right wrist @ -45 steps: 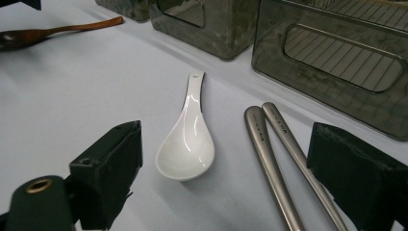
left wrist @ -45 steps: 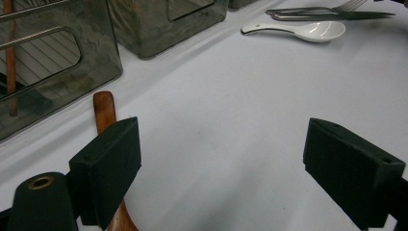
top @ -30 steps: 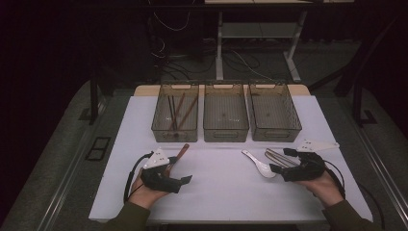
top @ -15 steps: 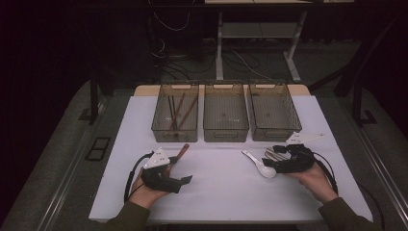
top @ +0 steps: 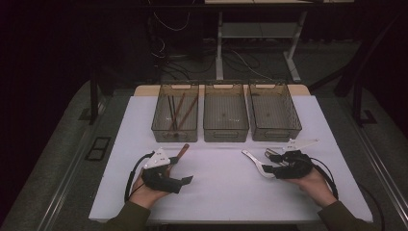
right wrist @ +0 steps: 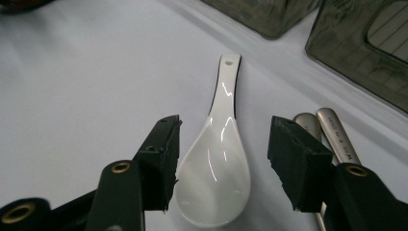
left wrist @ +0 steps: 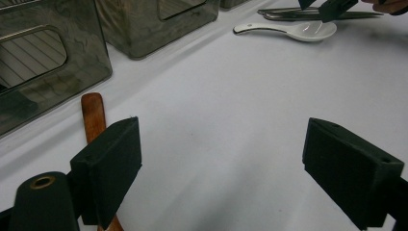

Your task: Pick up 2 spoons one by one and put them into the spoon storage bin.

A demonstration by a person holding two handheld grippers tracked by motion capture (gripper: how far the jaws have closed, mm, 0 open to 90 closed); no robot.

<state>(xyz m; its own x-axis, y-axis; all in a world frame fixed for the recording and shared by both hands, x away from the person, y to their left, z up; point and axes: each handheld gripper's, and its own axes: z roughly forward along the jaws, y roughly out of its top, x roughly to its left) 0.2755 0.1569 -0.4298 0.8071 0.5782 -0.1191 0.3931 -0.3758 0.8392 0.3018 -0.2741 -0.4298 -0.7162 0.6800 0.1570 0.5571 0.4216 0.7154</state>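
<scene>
The glossy white ceramic spoon (right wrist: 219,159) is straddled by the right gripper (right wrist: 223,161), whose jaws have just been closing; the left gripper (left wrist: 235,168) is held wide, empty.

The wooden stick (left wrist: 94,118) is partly hidden behind the left gripper (left wrist: 231,178) jaws, while the metal utensils (right wrist: 332,134) pass behind the right gripper (right wrist: 221,168) jaws, their ends concealed.
</scene>
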